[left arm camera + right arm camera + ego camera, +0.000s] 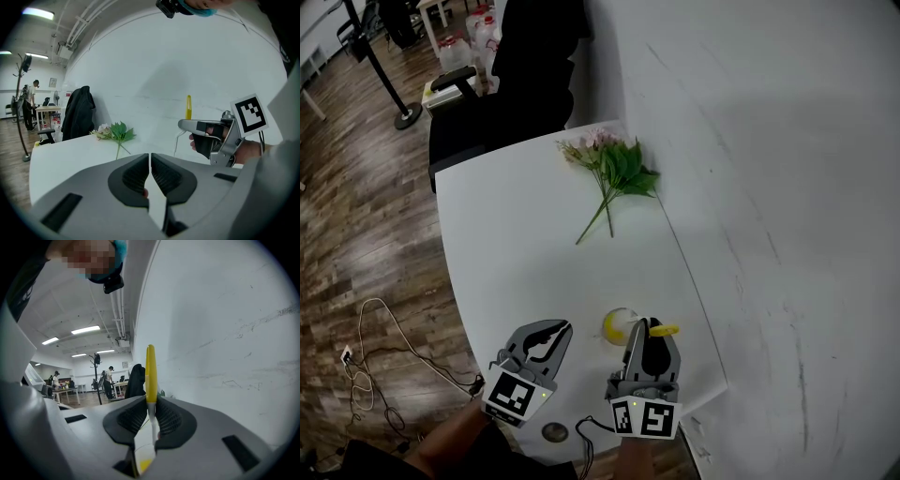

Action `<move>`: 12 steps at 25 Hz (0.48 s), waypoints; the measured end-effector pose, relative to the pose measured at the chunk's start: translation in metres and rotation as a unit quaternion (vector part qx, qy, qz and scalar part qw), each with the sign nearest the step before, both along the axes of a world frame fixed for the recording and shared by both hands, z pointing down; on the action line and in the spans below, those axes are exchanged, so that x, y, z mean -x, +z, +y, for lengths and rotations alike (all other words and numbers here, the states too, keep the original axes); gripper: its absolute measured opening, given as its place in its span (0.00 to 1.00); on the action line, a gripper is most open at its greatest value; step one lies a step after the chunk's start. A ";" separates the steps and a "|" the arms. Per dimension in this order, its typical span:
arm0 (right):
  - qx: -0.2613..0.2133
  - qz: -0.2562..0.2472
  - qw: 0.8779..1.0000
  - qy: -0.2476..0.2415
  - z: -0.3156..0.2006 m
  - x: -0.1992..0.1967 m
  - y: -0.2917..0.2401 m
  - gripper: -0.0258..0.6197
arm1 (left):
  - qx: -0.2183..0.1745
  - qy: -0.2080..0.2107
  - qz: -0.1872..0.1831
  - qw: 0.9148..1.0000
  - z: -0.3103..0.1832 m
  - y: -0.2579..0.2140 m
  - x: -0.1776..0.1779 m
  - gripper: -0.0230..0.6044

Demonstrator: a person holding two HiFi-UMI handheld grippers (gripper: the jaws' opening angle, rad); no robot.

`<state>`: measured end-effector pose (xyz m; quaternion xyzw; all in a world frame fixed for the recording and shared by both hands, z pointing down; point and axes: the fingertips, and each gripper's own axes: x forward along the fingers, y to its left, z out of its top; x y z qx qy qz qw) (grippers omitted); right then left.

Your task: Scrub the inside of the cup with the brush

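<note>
Where right gripper (151, 401) grips, pads clamp brush (151, 371) at junction of yellow handle and white stem; handle sticks out past jaws. Left gripper (150, 157): jaws together to hairline slit, nothing between, held over white table (516, 234). Cup (617, 325) on table just ahead of right gripper, yellow inside; whether brush end reaches it, cannot tell. Flower sprig (614, 169) well apart at far end. Printing seen: black-and-white square markers (645, 417) on gripper cubes.
</note>
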<state>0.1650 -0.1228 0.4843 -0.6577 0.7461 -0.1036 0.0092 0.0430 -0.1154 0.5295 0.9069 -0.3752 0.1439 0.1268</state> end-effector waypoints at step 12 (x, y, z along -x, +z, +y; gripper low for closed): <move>0.019 0.005 1.000 0.006 0.030 -0.003 0.004 0.15 | 0.000 0.018 0.003 1.000 0.008 -0.005 -0.011 0.09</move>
